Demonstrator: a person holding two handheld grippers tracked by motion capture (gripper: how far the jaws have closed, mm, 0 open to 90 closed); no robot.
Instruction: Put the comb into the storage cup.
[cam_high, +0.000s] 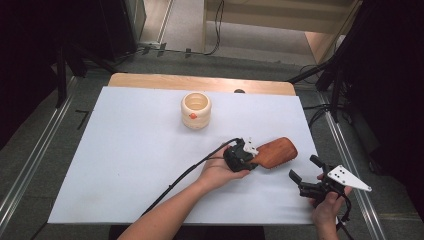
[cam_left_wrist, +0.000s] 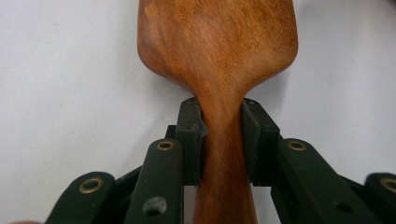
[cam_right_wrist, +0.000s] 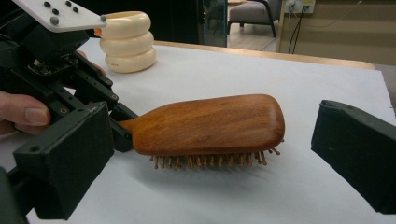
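Observation:
A brown wooden hairbrush (cam_high: 277, 151) lies bristles-down on the white table cover, right of centre. My left gripper (cam_high: 255, 156) is shut on its narrow handle. In the left gripper view both black pads press the handle's sides (cam_left_wrist: 223, 121), and the broad brush back (cam_left_wrist: 219, 46) spreads out beyond them. My right gripper (cam_high: 304, 167) is held near the table's front right corner, just right of the brush head, and stands open. In the right gripper view its jaws (cam_right_wrist: 210, 158) stand wide on either side of the hairbrush (cam_right_wrist: 210, 123) without touching it.
A cream ringed cup (cam_high: 195, 110) stands upright at the back centre of the white cover (cam_high: 125, 150); it is also behind the brush in the right gripper view (cam_right_wrist: 126, 42). The left gripper's black cable (cam_high: 185, 175) trails toward the front edge. Dark stands flank the table.

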